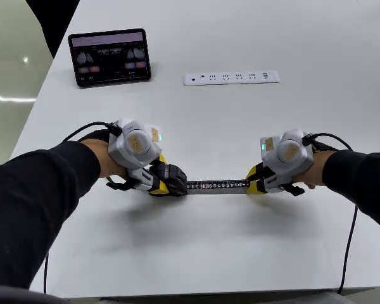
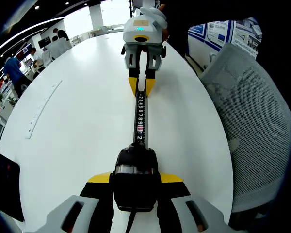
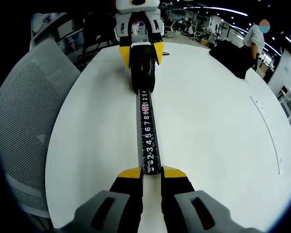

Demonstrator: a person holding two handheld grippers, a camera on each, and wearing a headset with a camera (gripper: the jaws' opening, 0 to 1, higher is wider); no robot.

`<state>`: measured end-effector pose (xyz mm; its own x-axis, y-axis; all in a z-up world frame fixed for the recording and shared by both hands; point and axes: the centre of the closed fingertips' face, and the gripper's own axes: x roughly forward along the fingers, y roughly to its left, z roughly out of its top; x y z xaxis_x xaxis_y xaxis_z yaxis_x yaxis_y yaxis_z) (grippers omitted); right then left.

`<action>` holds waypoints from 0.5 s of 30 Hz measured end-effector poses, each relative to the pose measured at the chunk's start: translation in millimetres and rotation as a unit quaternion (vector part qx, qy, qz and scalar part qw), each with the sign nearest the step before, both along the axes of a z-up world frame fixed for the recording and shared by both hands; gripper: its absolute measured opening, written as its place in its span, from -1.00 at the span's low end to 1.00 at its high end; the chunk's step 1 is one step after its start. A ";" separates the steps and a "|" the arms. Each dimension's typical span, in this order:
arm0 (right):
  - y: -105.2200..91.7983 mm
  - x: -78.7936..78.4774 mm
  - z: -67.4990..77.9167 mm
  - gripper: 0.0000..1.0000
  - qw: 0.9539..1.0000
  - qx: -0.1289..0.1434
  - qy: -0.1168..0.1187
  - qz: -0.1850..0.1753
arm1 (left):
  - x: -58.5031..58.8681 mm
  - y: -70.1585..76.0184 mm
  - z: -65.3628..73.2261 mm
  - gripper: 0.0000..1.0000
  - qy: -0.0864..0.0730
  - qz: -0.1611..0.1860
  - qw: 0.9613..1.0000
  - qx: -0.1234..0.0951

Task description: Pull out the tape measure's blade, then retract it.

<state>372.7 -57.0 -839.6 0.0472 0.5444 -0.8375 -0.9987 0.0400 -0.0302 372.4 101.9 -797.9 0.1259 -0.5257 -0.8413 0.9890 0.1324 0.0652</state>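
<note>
Left claw (image 2: 136,178) grips tape measure (image 2: 136,165); right claw (image 3: 151,173) pinches blade (image 3: 147,126).

I look down on a wide white table (image 1: 253,38), bare over most of its top. A dark tablet (image 1: 109,56) rests near its far left corner, screen lit. A white power strip (image 1: 232,78) lies flat to the tablet's right, well apart from it. Beyond the table's left edge the floor (image 1: 9,82) is pale and glossy, with glints of light on it. In the left gripper view I see a grey mesh chair (image 2: 252,121) just beside the table, with printed boards (image 2: 223,31) behind it. Small ceiling lights (image 2: 36,7) dot a dark ceiling, and people (image 2: 12,68) stand far off in an open office.
</note>
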 end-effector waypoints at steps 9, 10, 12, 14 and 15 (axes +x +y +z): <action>-10.5 -0.5 1.5 -0.84 1.000 -0.006 0.001 -0.001 | 0.5 0.4 -0.7 -0.39 0.000 0.000 1.000 0.001; -12.3 -0.9 1.8 -0.84 1.000 -0.006 0.002 -0.002 | 0.3 0.3 -0.5 -0.39 0.000 0.000 1.000 0.001; -15.1 -1.5 2.5 -0.84 1.000 -0.007 0.002 -0.004 | 0.0 0.1 -0.1 -0.39 0.000 0.001 1.000 0.001; -18.4 -1.2 2.9 -0.84 1.000 -0.008 0.002 -0.005 | -0.3 -0.2 0.2 -0.39 0.000 0.000 1.000 0.002; -21.4 0.0 2.4 -0.84 1.000 -0.009 0.003 -0.006 | -0.5 -0.4 0.4 -0.39 0.000 0.000 1.000 0.002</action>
<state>372.7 -78.5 -837.2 0.0499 0.5290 -0.8472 -0.9983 0.0524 -0.0260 371.9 101.5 -797.5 0.1270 -0.5220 -0.8434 0.9889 0.1327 0.0667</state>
